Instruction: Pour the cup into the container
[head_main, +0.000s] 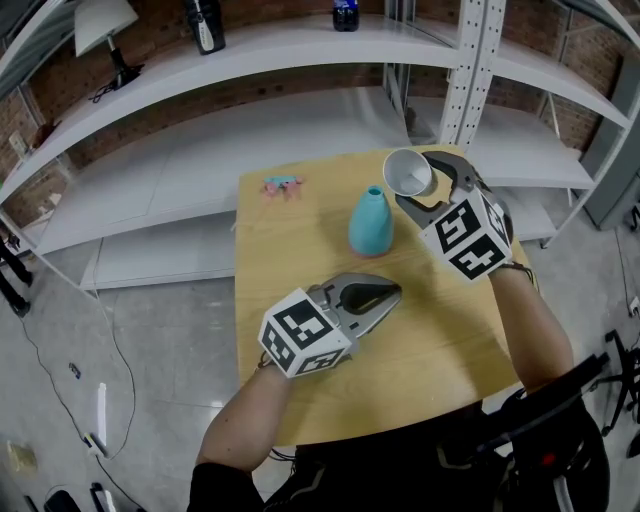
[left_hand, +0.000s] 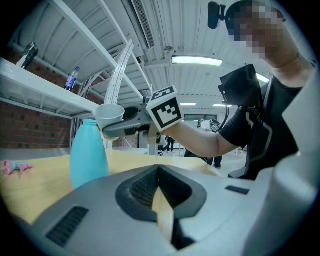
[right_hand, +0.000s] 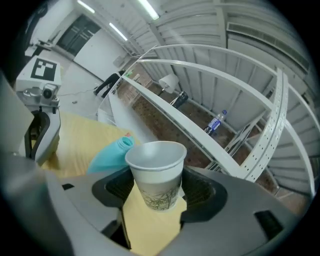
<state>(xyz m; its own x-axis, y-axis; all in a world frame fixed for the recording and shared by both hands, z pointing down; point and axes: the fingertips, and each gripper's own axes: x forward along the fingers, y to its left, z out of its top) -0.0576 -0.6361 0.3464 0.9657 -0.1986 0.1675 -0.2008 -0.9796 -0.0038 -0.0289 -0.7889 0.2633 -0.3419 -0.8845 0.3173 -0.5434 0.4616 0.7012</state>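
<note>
A teal narrow-necked container (head_main: 371, 222) stands upright on the wooden table (head_main: 300, 380). My right gripper (head_main: 420, 185) is shut on a white paper cup (head_main: 408, 172), held in the air just right of the container's neck and tipped so its mouth faces left. In the right gripper view the cup (right_hand: 156, 175) sits between the jaws with the container (right_hand: 112, 152) behind it. My left gripper (head_main: 392, 292) rests low over the table in front of the container, jaws together and empty. From the left gripper view, the cup (left_hand: 109, 114) hangs above the container (left_hand: 88, 155).
A small pink object (head_main: 282, 185) lies at the table's far left corner. White shelving (head_main: 300, 60) curves behind the table, carrying a lamp (head_main: 100, 30) and a dark bottle (head_main: 345, 14). A perforated shelf post (head_main: 468, 70) stands just behind the cup.
</note>
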